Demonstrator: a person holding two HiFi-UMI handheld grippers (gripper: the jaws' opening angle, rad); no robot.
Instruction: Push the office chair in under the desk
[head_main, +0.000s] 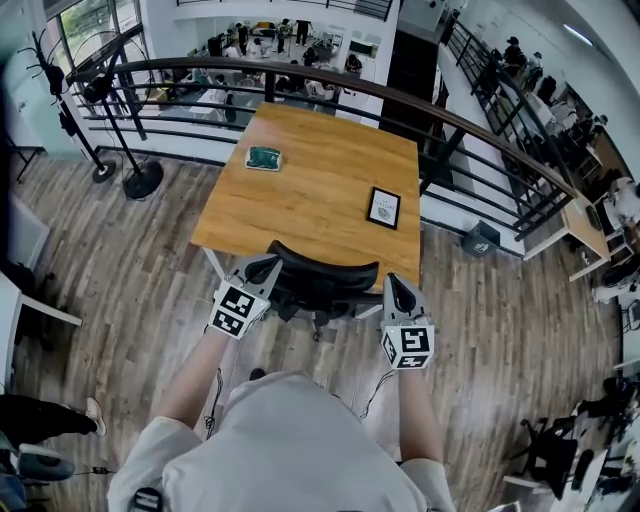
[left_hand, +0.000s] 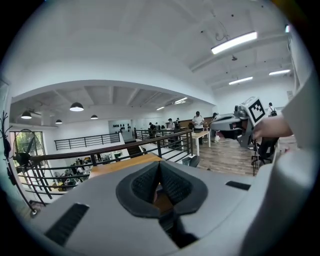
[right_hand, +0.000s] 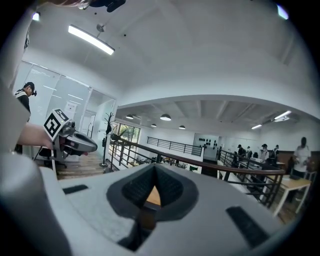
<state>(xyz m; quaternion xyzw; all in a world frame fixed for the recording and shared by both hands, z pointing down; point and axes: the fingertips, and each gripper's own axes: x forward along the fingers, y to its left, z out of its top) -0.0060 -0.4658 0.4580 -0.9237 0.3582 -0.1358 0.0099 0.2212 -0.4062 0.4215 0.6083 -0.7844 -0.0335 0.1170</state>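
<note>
The black office chair (head_main: 322, 280) stands at the near edge of the wooden desk (head_main: 320, 170), its curved back towards me and its seat partly under the top. My left gripper (head_main: 262, 268) is at the left end of the chair back, my right gripper (head_main: 398, 290) at the right end, both at about its height. I cannot tell whether the tips touch the chair. In the left gripper view the left gripper (left_hand: 160, 167) has its pads together with nothing between them. The right gripper view shows the right gripper (right_hand: 154, 172) closed the same way, a sliver of desk behind.
A green object (head_main: 264, 158) and a black framed card (head_main: 383, 207) lie on the desk. A dark railing (head_main: 480, 130) curves behind and to the right of the desk. A floor stand (head_main: 140, 180) is at the left, and other chairs (head_main: 560, 450) at the lower right.
</note>
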